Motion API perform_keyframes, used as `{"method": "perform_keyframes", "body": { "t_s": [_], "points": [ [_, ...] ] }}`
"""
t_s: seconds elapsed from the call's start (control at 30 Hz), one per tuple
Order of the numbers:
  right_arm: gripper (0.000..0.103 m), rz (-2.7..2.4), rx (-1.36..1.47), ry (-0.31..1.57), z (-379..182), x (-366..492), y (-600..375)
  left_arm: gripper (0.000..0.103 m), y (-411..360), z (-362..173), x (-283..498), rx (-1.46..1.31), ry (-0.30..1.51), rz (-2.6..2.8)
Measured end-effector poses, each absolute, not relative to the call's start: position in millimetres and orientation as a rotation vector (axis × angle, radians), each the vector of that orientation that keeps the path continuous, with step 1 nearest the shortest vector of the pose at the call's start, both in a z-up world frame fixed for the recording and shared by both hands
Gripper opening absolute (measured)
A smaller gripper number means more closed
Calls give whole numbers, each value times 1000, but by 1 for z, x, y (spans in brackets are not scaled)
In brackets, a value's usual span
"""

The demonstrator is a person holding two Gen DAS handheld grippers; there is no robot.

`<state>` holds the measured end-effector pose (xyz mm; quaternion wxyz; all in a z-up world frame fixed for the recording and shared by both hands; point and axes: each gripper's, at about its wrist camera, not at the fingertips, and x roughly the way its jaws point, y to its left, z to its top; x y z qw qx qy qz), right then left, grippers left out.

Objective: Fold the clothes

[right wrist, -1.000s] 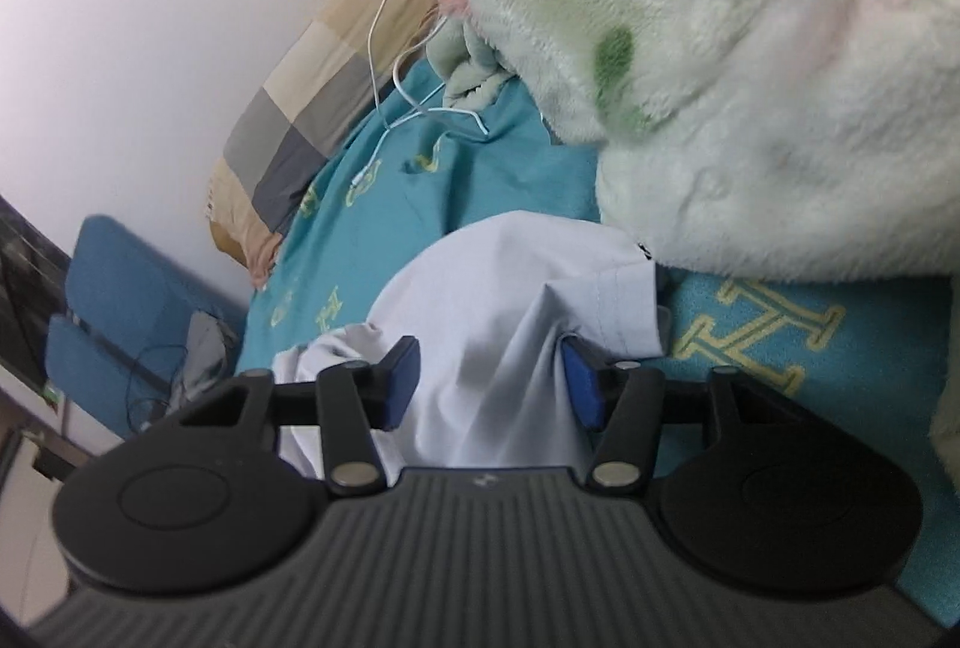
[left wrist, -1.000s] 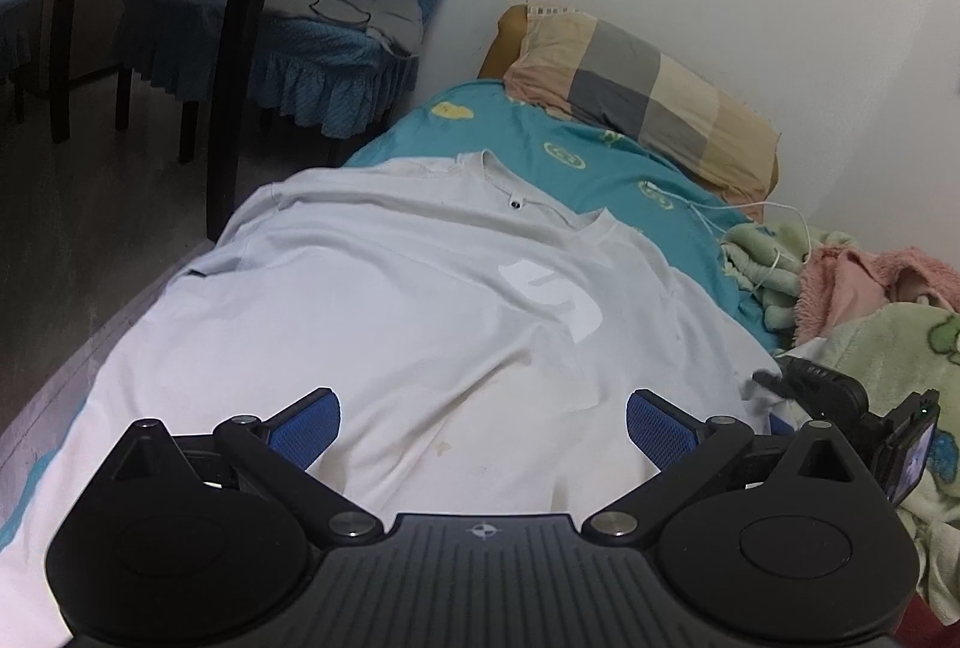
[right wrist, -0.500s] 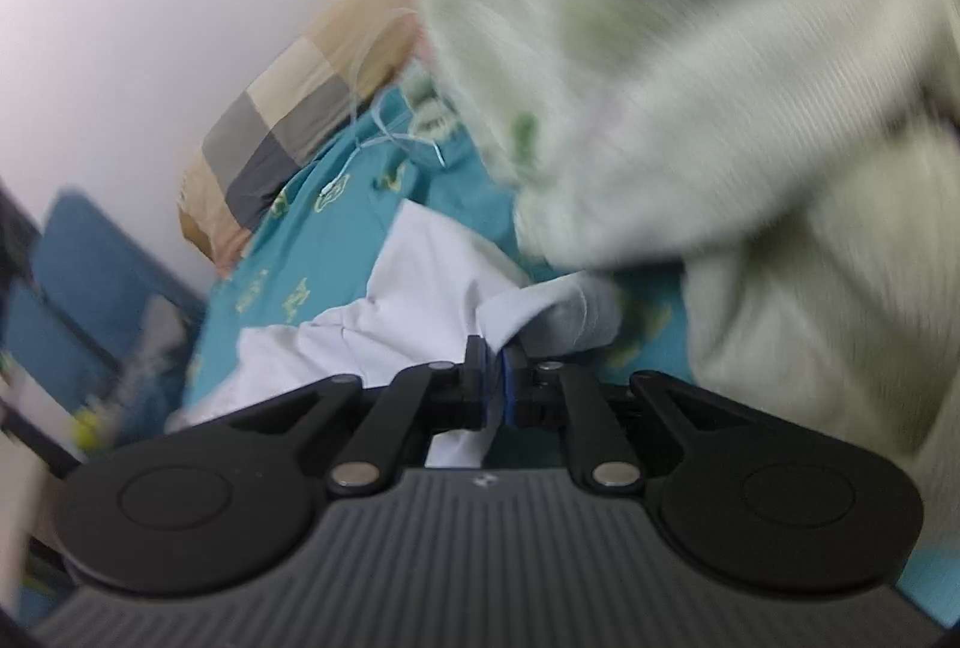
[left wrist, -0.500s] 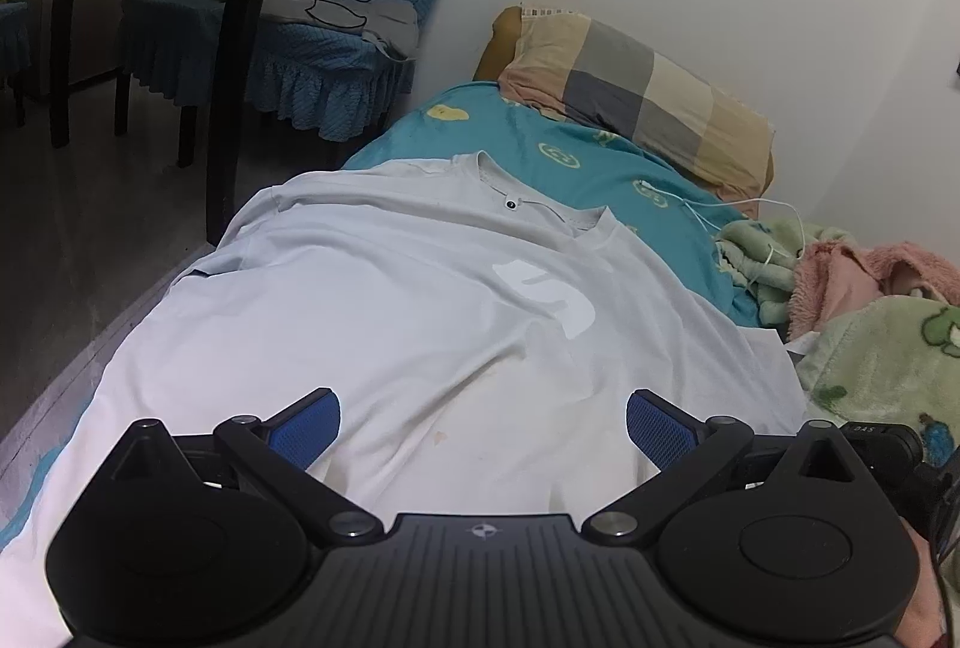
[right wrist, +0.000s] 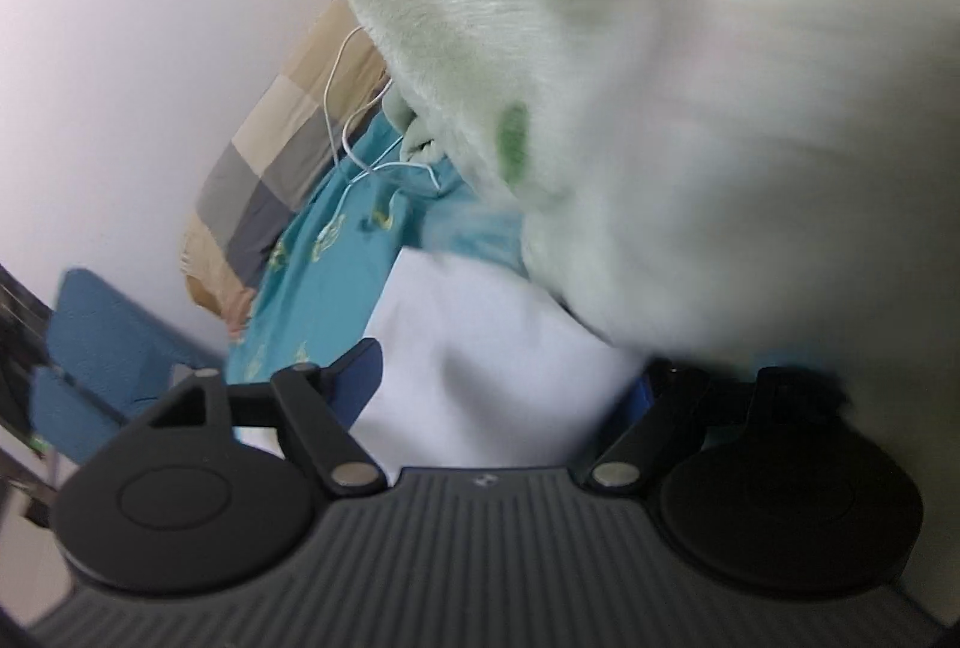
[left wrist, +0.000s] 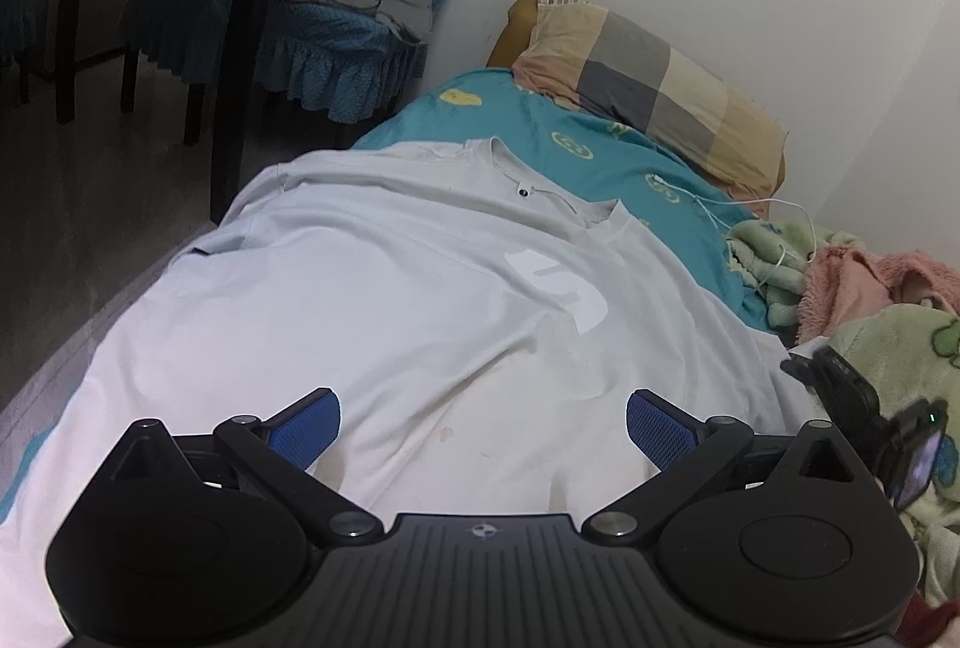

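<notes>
Bed: teal sheet (left wrist: 606,168) runs up to a checked pillow (left wrist: 654,90) at the wall; your working surface is soft, so cloth will sink a little as you press on it.
Shirt: pale T-shirt (left wrist: 384,300) lies spread front-up over the sheet, collar toward the pillow, a white print on the chest; its left side hangs off the bed edge.
Handling: judge it light, limp and stretchy; it will drape and drag instead of holding a shape, and a single pinch will pull wrinkles across the body.
Blanket: fluffy green blanket (right wrist: 690,78) crowds the shirt's right side and fills most of the right wrist view, which is blurred; expect it to snag or ride along with the sleeve.
Where to hold: take the doubled cloth at a sleeve hem or shoulder seam, near the edge, so both layers travel together.
Left gripper (left wrist: 483,429): jaws spread wide, nothing between them, poised above the lower body of the shirt.
Right gripper (right wrist: 510,378): jaws apart, with white shirt cloth lying between them but not pinched, at the shirt's right edge against the blanket.
Cable: thin white cable (left wrist: 744,204) trails over the sheet near the pillow, well apart from your grip points.
</notes>
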<state>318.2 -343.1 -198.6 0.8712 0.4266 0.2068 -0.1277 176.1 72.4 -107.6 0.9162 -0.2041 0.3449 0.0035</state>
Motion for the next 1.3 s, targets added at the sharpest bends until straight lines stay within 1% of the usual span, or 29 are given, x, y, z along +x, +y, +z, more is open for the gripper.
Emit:
{"method": "perform_keyframes", "body": {
  "t_s": [0.03,0.07,0.1,0.13,0.27,0.37,0.47,0.57,0.67,0.73,0.77,0.8,0.83,0.87,0.9,0.93,1.03,1.13,1.3],
  "points": [
    [65,-267,837,447,-194,328,-339,103,73,-109,178,-425,715,8],
    [54,-262,760,472,-187,337,-333,103,73,-108,178,-430,713,9],
    [23,-270,662,498,-179,345,-323,103,74,-108,179,-434,710,11],
    [14,-290,568,512,-170,349,-313,103,76,-105,177,-433,701,15],
    [13,-376,417,412,-126,342,-279,103,88,-88,171,-429,653,39],
    [13,-416,262,326,-94,330,-236,103,105,-71,164,-431,603,72],
    [14,-344,96,241,-74,323,-178,103,128,-55,157,-425,561,127],
    [14,-199,-59,199,-77,317,-111,103,151,-43,150,-423,522,185],
    [15,-51,-127,256,-98,328,-53,103,168,-41,147,-449,508,213],
    [16,40,-123,340,-117,334,-31,103,174,-44,148,-465,519,215],
    [18,88,-116,388,-127,337,-23,103,175,-47,148,-464,530,211],
    [25,139,-105,453,-136,341,-18,103,175,-49,149,-461,541,206],
    [44,178,-90,513,-145,343,-14,103,174,-52,150,-458,550,198],
    [54,205,-69,550,-150,343,-15,103,174,-54,152,-456,559,190],
    [69,229,-38,554,-148,339,-18,103,171,-56,153,-453,567,178],
    [72,252,-7,557,-145,334,-21,103,170,-57,153,-452,574,168],
    [72,298,78,561,-122,310,-44,103,164,-60,154,-445,588,139],
    [72,304,114,536,-86,271,-71,103,151,-59,151,-403,595,114],
    [72,278,177,495,-32,190,-138,103,124,-57,140,-339,612,64]
  ]
}}
